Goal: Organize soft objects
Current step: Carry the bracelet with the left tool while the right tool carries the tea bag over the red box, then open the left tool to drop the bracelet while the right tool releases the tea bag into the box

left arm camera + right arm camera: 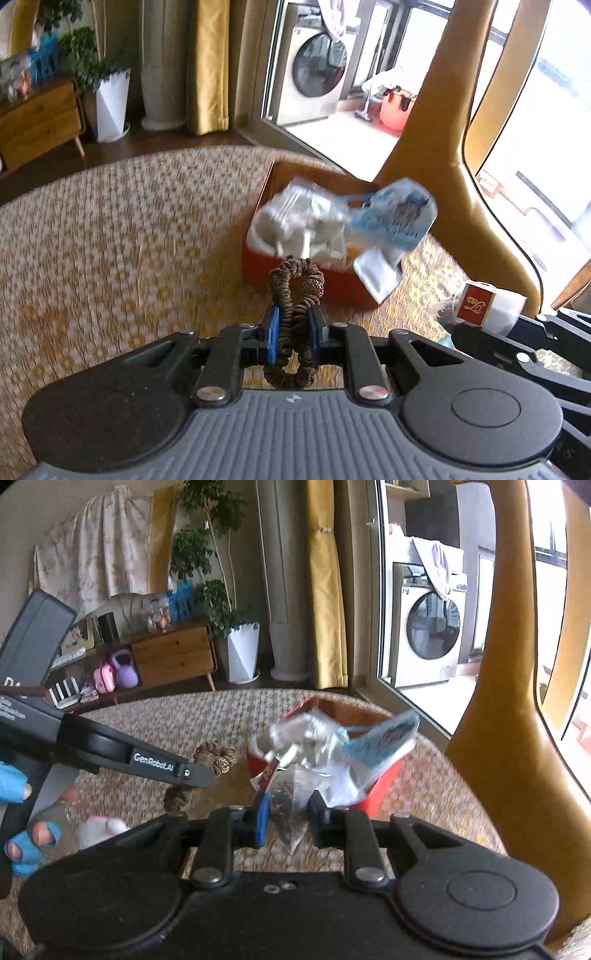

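Brown ruffled scrunchie (295, 295) pinched between the blue pads of the left gripper (291, 328), jaws nearly closed on it, its loop sticking out ahead of the fingertips and its tail hanging down behind them, held above the woven yellow-and-white tablecloth (110, 229). Clear plastic tea-bag sachet (291, 797) with a red tag caught between the pads of the right gripper (286, 816), jaws narrowed onto it, the sachet's lower tip dangling below the fingers. Just beyond both grippers, an orange-red box (303, 284) on the cloth, stuffed with crumpled clear and white packets (303, 221) and a blue-printed pouch (395, 218) leaning over its far right rim, all motion-blurred. In the right wrist view, the left gripper seen from the side at left, gripped by a hand in a blue fingerless glove (22, 834), a pink-and-white plush (101, 829) on the cloth below it. Around the table: a mustard chair back (506, 738), yellow curtain (325, 590), potted plant in a white faceted pot (242, 651), wooden sideboard (173, 653), and a washing machine (428, 627) past the glass door.
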{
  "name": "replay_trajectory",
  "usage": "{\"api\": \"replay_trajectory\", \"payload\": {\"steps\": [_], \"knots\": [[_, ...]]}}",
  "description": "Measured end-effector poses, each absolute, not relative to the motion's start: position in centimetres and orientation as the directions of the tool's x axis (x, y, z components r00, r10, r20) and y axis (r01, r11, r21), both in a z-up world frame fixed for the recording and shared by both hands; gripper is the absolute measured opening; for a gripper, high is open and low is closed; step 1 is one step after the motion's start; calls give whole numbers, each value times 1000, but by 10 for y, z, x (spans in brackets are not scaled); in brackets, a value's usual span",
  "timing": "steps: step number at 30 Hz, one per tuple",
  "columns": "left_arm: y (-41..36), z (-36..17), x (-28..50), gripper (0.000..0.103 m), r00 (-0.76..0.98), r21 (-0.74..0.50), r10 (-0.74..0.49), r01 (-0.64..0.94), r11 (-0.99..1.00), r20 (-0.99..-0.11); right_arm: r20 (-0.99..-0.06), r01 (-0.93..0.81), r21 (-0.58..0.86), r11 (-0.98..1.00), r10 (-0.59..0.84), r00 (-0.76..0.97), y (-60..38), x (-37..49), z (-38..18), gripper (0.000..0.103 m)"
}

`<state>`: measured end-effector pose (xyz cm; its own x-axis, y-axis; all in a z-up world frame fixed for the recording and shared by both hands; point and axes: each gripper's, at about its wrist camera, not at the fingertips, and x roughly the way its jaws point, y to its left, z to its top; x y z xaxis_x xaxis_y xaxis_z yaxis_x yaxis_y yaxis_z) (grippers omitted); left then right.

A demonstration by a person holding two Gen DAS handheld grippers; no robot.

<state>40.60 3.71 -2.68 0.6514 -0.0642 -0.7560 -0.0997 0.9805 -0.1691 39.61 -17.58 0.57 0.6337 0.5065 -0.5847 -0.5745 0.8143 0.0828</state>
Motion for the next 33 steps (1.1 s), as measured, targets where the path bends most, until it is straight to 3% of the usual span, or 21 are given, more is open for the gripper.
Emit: {"api": "replay_trajectory", "payload": {"steps": [12,33], "knots": [[32,-3,466,16,701,-119,-17,-98,988,-713,-550,-520,43,853,454,701,-163,460,15,22],[28,-73,550,16,637,-162,-56,-109,981,-769,-653,-511,30,859,404,640,-124,530,-58,22]]}}
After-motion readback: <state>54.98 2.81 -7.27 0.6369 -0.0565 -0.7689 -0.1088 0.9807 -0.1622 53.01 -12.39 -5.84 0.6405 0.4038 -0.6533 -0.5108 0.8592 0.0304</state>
